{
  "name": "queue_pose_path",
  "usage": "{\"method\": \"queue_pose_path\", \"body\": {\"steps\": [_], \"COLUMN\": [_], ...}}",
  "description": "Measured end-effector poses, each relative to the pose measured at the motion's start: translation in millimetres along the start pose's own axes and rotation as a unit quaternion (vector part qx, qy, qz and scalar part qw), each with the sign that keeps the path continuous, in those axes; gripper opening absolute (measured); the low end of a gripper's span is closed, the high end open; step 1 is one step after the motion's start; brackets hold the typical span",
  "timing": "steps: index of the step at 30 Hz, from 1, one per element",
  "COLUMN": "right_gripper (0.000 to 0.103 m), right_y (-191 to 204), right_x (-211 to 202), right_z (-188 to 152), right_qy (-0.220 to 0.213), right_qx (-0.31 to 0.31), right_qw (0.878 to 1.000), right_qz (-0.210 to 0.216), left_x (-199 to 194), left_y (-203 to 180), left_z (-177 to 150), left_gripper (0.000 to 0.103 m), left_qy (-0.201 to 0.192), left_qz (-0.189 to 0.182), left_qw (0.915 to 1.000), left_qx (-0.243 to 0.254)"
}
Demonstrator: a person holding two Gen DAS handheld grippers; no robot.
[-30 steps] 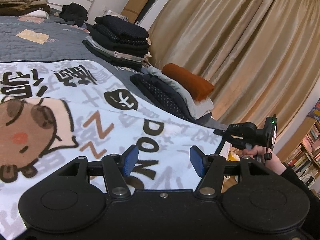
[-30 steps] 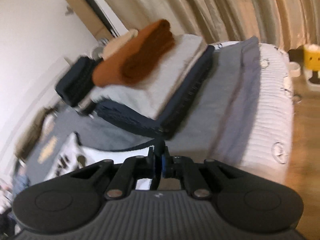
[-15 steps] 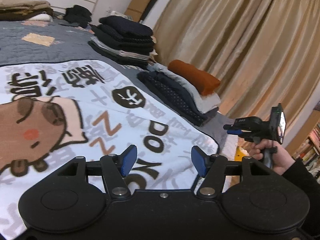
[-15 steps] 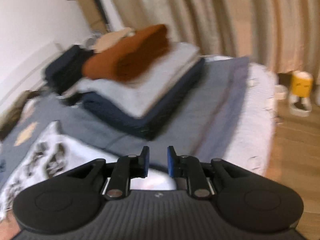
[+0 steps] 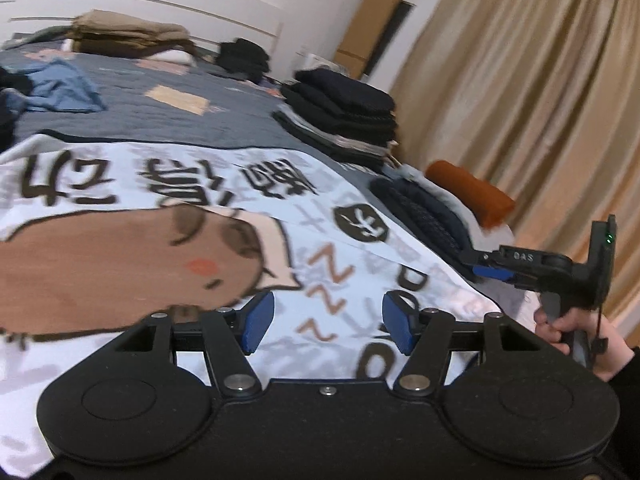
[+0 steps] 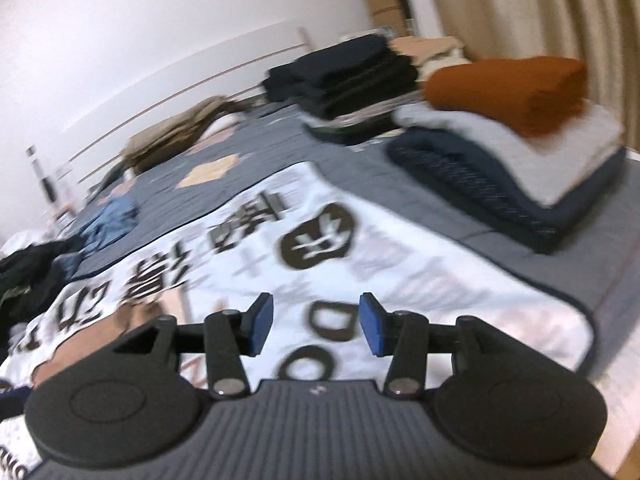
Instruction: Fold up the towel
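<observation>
Both views have swung away from the folded stacks and now look across the towel [image 5: 168,184], and the right hand-held gripper [image 6: 316,322], pinched together 1 second ago, has just been opening, with nothing between its blue pads. Its jaws now stand apart above the towel's printed letters, near the corner by the bed [image 6: 624,240] edge; whether it touches the cloth is unclear. The left hand-held gripper [image 5: 328,322] also stands apart and empty, hanging over the towel's near part beside a row of brown Z shapes. In the left wrist view the right hand [image 5: 572,332] grips its tool beyond the towel's right edge. Spread flat on the grey quilt, the towel is white with large dark characters, a brown cartoon animal with a red cheek, and a dark border.
</observation>
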State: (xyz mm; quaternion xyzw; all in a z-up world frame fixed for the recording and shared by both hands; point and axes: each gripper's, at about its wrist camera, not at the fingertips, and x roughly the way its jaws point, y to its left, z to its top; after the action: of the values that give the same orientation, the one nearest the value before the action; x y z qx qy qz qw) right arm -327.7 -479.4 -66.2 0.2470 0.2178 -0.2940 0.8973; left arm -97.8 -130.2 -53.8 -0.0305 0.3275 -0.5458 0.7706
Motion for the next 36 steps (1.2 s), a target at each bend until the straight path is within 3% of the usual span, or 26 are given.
{"method": "queue_pose_path", "body": {"steps": [11,23,30,36], "right_gripper": [0.050,0.050,0.050,0.050], "right_y": [86,186,235,287], "right_x": [21,42,51,61], "right_z": [-16,-43,-38,-29], "right_qy": [0.034,0.072,0.083,0.087], "right_qx": [-0.051,-0.133,-0.154,-0.174], "right_qw": [0.995,0.978,0.970,0.958], "right_qz": [0.077,0.143,0.167,0.212], "left_x": [-36,-73,-92,-101], "left_y": [39,80,97,117], "left_z": [4,1,8,18], "left_gripper": [0.059,0.060,0.060,0.060], "left_qy": [-0.020,-0.025,-0.040,-0.054], "left_qz": [0.053,0.128,0.150,0.174], "left_qw": [0.9981,0.9911,0.9874,0.9821], "left_qx": [-0.023,-0.028,-0.032,-0.046]}}
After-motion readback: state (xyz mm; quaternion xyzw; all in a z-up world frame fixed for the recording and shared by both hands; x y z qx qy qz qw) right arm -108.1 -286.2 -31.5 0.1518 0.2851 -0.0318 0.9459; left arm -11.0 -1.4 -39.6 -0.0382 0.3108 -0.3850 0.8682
